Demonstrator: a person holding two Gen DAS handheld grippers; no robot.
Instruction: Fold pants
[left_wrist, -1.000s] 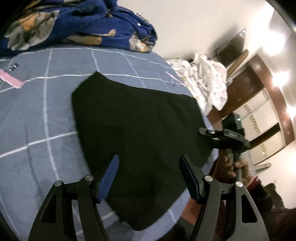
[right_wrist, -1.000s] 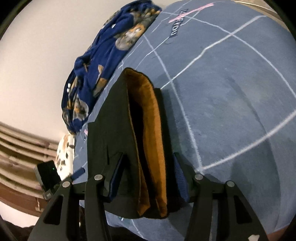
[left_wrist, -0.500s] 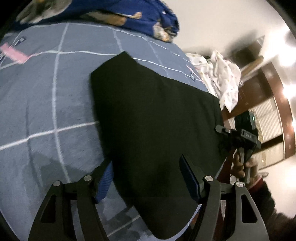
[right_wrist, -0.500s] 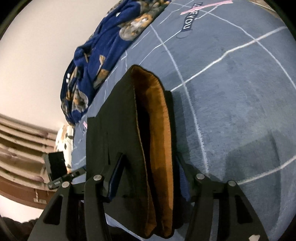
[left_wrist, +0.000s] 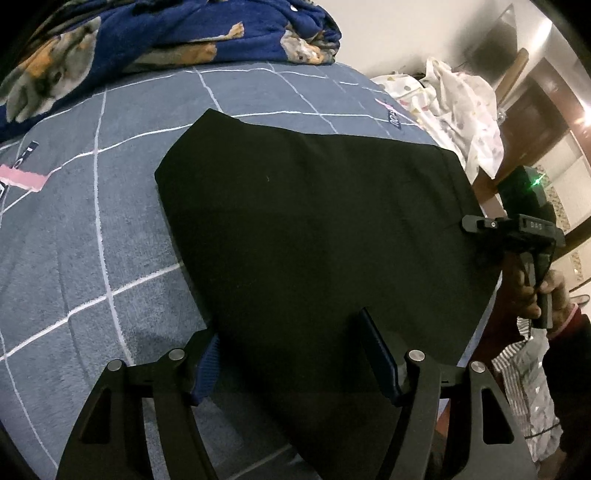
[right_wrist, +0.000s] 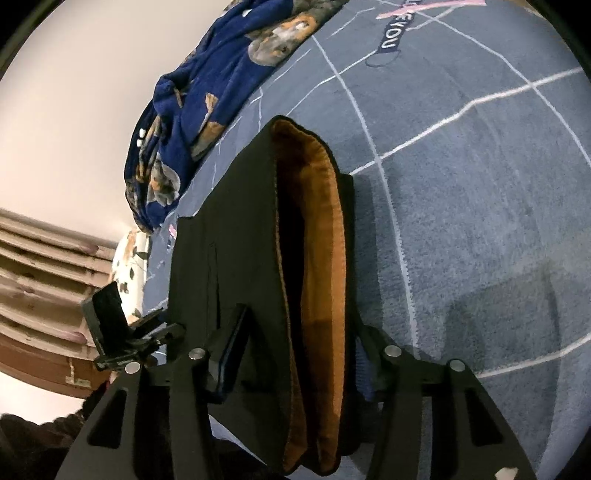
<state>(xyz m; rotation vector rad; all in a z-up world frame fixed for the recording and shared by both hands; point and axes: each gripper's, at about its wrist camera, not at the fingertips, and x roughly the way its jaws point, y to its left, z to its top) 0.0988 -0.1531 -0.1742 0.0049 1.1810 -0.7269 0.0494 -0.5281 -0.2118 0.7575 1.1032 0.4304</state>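
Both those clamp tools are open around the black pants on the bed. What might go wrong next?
The left tool straddles the pants edge with one finger on the bedspread, so it may pinch that too. The right tool spans the orange-lined waistband; it might catch only some layers.

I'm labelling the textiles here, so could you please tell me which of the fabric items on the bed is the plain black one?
It is the pants, lying flat mid-bed between both hand-held grippers; the blue blanket has animal prints, and the white cloth has pastel spots.
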